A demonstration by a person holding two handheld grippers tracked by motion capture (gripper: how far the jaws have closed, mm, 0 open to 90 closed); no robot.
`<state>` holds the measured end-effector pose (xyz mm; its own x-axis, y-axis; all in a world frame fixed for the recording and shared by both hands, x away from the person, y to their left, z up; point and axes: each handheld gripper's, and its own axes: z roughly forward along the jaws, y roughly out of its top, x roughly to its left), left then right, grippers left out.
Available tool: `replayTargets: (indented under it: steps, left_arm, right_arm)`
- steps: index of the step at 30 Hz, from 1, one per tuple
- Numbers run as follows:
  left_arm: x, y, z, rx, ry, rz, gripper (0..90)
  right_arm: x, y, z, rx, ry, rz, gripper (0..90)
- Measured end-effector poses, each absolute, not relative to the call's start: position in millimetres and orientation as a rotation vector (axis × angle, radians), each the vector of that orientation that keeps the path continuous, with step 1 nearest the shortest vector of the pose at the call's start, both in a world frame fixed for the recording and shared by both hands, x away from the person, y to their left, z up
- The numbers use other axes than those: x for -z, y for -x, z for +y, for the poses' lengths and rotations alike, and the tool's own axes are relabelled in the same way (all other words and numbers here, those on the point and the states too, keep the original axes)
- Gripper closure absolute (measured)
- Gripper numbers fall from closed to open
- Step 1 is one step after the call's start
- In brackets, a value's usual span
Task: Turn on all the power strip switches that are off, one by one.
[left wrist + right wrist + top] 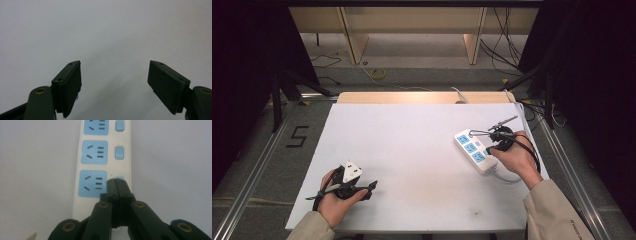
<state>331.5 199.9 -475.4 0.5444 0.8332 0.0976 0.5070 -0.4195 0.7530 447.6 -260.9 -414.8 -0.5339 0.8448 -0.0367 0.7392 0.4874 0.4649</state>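
Note:
A white power strip with three blue sockets lies at the right of the white table. My right gripper is over its near end. In the right gripper view the power strip runs away from me, and the right gripper is shut, its tips resting on the blue switch beside the nearest socket. A tiny red light glows by the middle switch. My left gripper sits low at the front left, open over bare table, with nothing between the jaws.
A white cable leaves the strip's near end under the right hand. The table's right edge is close to the strip. Beyond the far edge is a wooden board, with cables on the floor and dark frames on both sides.

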Motion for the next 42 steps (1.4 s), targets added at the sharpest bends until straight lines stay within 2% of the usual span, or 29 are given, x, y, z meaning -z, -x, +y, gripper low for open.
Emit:
replayTargets:
  steps: [18,42]
  left_arm:
    - [476,-332,200,-0.615,-2.1,1.075,27.2]
    - [476,-332,199,-0.616,-2.1,1.073,27.1]
  right_arm:
    - [424,-468,-258,-0.528,-1.38,2.505,90.0]
    - [427,-476,-253,-0.468,-1.389,2.539,90.0]
